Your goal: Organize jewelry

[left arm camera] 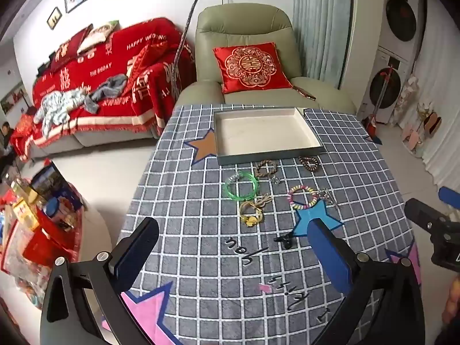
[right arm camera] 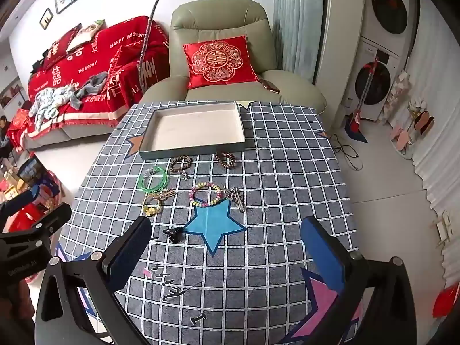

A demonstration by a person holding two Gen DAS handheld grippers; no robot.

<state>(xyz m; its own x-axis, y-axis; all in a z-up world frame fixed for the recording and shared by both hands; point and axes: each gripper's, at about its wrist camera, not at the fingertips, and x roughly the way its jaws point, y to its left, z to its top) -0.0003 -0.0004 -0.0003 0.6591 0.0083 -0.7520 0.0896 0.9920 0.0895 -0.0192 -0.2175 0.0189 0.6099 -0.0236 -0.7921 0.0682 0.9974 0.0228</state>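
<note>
My left hand-held gripper (left arm camera: 230,256) hangs above the near part of the surface (left arm camera: 359,155) with its jaws spread wide and nothing between them. My right hand-held gripper (right arm camera: 227,247) is the same: jaws wide apart, empty, tilted down toward the checked cloth (right arm camera: 287,172) that covers the surface.

The jewelry lies loose on the cloth, all of it outside the shallow white tray (left arm camera: 267,132) that sits at the far side, in front of the green armchair (left arm camera: 244,26). Just beside the tray's near wall lie a braided brown bracelet (left arm camera: 266,168) and, to its right, a dark beaded bracelet (left arm camera: 309,163). A little nearer to me is a green bangle (left arm camera: 241,186); right below it lies a yellow corded bracelet (left arm camera: 251,211) with a small flower charm. To the right of that sits a pastel beaded bracelet (left arm camera: 302,197), its near edge touching the tip of a blue star (right arm camera: 214,224) printed on the cloth, with a small metal piece (right arm camera: 237,198) lying against its right side. A small black clip (right arm camera: 172,234) lies closest to me, just left of the blue star.

In the left view, my right hand-held gripper shows at the right edge, well apart from the jewelry
</note>
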